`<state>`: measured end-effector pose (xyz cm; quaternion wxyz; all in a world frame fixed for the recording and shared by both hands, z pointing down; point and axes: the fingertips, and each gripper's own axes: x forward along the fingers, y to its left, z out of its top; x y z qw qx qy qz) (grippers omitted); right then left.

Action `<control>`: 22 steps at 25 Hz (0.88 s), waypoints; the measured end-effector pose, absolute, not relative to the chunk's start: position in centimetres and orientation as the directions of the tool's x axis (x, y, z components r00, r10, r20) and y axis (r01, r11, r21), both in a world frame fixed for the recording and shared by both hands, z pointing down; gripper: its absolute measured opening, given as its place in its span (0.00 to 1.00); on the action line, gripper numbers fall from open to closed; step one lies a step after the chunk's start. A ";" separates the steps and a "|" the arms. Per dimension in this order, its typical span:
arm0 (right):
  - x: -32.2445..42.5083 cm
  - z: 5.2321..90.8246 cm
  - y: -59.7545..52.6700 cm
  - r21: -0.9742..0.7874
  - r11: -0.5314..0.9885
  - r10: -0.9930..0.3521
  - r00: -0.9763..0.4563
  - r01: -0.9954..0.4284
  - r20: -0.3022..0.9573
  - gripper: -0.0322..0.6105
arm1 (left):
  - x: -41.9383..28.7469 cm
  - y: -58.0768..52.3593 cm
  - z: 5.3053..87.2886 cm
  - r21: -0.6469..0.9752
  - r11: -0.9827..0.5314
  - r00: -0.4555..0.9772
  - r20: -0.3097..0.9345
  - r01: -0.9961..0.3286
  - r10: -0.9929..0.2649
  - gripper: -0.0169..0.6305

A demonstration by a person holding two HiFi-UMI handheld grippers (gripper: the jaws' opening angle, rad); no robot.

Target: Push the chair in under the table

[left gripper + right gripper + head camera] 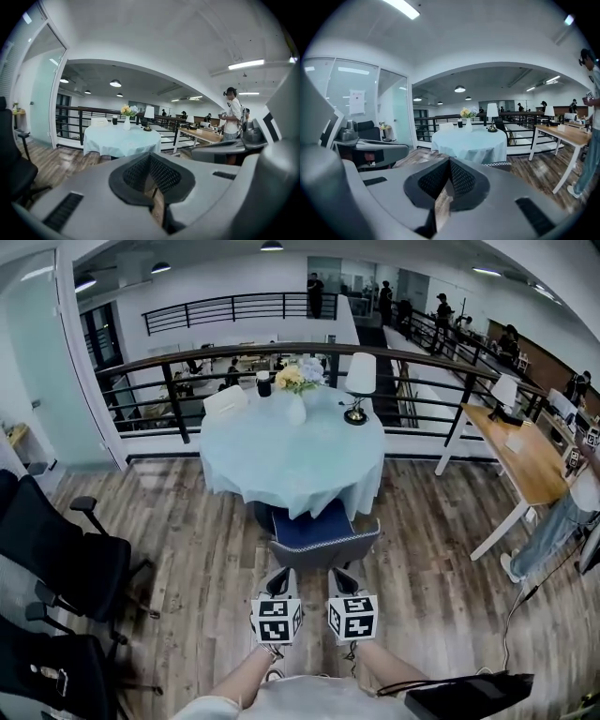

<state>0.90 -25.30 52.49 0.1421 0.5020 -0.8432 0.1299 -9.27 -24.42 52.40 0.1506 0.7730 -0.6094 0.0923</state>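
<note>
A chair point(323, 538) with a blue seat and a grey back stands at the near side of the round table point(281, 465), which has a pale blue cloth; the front of the seat lies under the cloth's edge. Both grippers point at the chair's back from just behind it. My left gripper point(279, 577) and right gripper point(342, 576) are shut with nothing between the pads. I cannot tell whether they touch the back. In the left gripper view the gripper point(151, 157) faces the table point(119, 140). The right gripper point(449, 162) sees the chair's top edge point(499, 164).
On the table stand a vase of flowers point(295, 395), a lamp point(358, 385) and a black cup point(263, 383). Black office chairs point(66, 563) fill the left. At the right are a wooden desk point(520, 456) and a person point(553, 531). A railing point(187, 381) runs behind the table.
</note>
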 end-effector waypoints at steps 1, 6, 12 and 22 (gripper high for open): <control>0.9 52.3 -25.4 -0.069 0.462 -0.812 -0.453 -0.884 0.367 0.08 | -9.4 -24.4 52.4 0.122 -0.206 0.235 0.325 -0.971 -0.916 0.03; 0.8 52.0 -25.6 -0.073 0.458 -0.815 -0.451 -0.886 0.365 0.08 | -10.1 -24.1 52.5 0.127 -0.180 0.212 0.329 -0.976 -0.920 0.03; 0.9 52.3 -25.4 -0.081 0.449 -0.814 -0.444 -0.890 0.375 0.08 | -10.7 -23.8 52.7 0.127 -0.158 0.193 0.338 -0.979 -0.921 0.03; 0.5 52.4 -25.8 -0.076 0.445 -0.814 -0.438 -0.892 0.382 0.08 | -11.3 -24.0 52.6 0.120 -0.149 0.182 0.338 -0.981 -0.923 0.03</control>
